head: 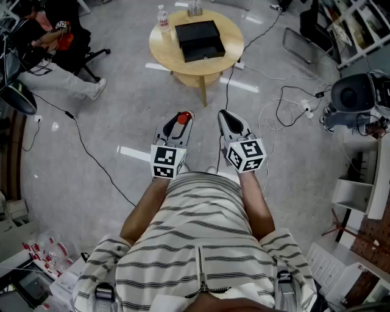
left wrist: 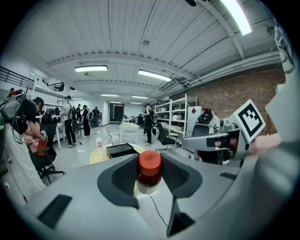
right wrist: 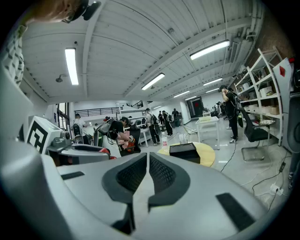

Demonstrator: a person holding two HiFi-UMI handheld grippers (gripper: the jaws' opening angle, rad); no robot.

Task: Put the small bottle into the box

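My left gripper is shut on a small bottle with a red cap, held upright between the jaws and carried in the air above the floor. The right gripper hangs beside it, shut and holding nothing. The black open box lies on a round yellow table well ahead of both grippers. From the left gripper view the box shows just beyond the cap, and the right gripper view shows the box on the table too.
A clear water bottle stands at the table's left edge. Cables run across the grey floor around the table. A seated person is at the far left, shelving and equipment at the right.
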